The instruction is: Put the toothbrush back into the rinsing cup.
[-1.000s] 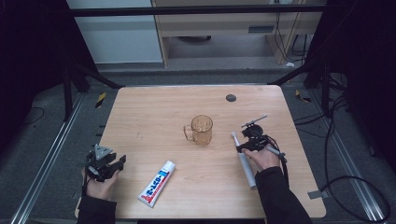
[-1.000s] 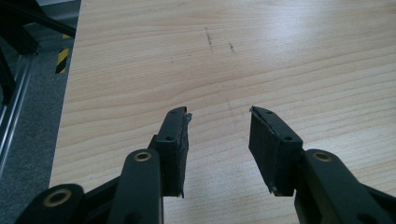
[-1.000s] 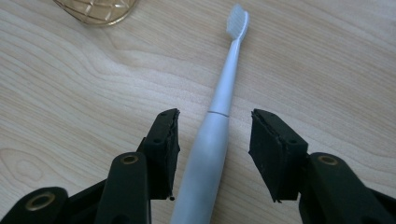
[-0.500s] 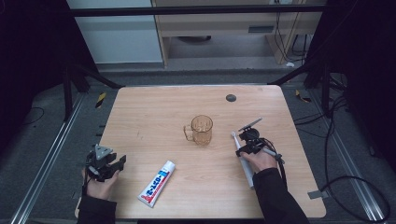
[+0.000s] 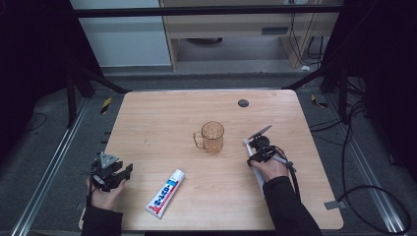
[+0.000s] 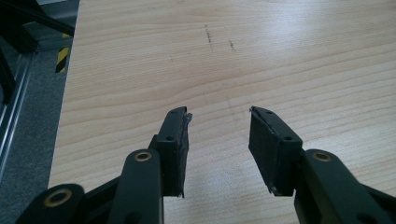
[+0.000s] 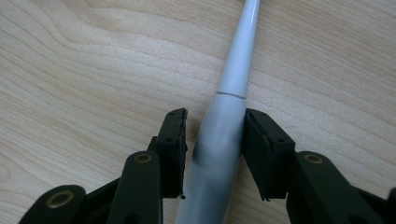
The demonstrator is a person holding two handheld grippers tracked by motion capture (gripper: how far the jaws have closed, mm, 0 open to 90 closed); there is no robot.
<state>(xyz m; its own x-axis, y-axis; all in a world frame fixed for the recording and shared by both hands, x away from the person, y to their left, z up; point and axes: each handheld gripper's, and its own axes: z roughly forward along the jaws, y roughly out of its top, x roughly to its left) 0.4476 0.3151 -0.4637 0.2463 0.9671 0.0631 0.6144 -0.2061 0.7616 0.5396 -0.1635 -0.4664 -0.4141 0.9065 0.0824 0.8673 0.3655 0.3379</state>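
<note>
The right gripper [image 7: 214, 140] had its two black jaws around a long white toothbrush [image 7: 224, 116]. The jaws sat close on both sides of its thick handle, but I cannot tell if they squeezed it. The toothbrush lay flat on the wooden table [image 5: 157, 118], just to the right of the clear cup [image 5: 212, 136]. The left gripper [image 6: 218, 140] was spread wide with nothing inside, near the table's front left corner, well away from the cup. A toothpaste tube [image 5: 165, 193] lay in front of the cup.

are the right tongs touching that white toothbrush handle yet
Touching on one side: in the right gripper view the toothbrush handle meets one jaw of the right tongs; a thin gap shows at the other.
</note>
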